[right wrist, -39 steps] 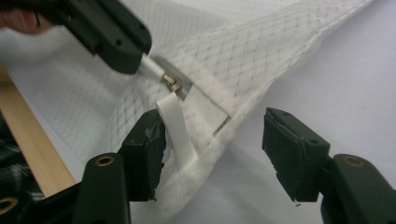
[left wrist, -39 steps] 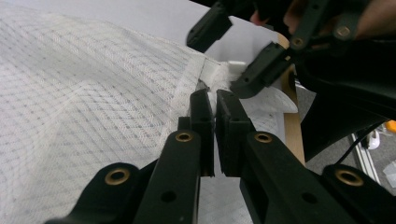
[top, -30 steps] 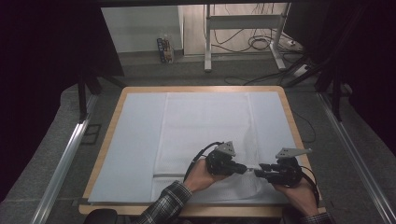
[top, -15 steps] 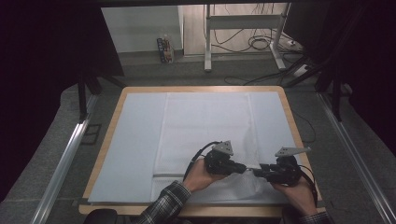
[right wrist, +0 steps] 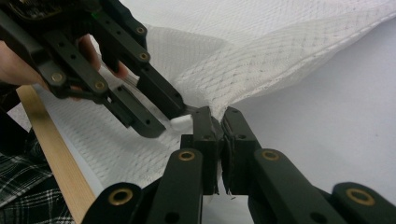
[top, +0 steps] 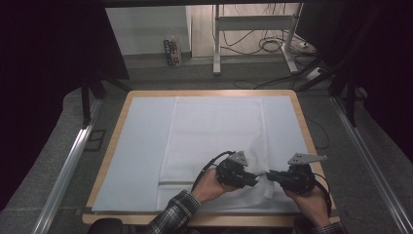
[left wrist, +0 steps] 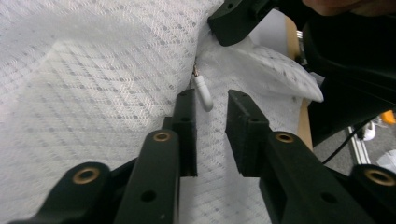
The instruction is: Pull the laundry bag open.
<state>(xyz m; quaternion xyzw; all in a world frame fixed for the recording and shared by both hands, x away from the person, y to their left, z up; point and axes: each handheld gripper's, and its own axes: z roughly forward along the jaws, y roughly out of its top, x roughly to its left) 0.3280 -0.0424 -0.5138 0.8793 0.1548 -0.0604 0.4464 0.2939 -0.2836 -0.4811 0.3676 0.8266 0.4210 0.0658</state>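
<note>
You've got one white mesh laundry bag (top: pixel 214 141), bunched at 5 o'clock. Right gripper (right wrist: pixel 215 122) pinches its mesh; left gripper (left wrist: pixel 210 109) has just been opening around the one white zipper pull (left wrist: pixel 203 92).

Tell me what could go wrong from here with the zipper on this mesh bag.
1. The left gripper's jaws have just been opening, and the white zipper pull lies loose between them, so it may slip away before they grip it.
2. The right gripper is shut on a small pinch of the mesh bag; a tug on the zipper could pull that fabric free or snag the netting.
</note>
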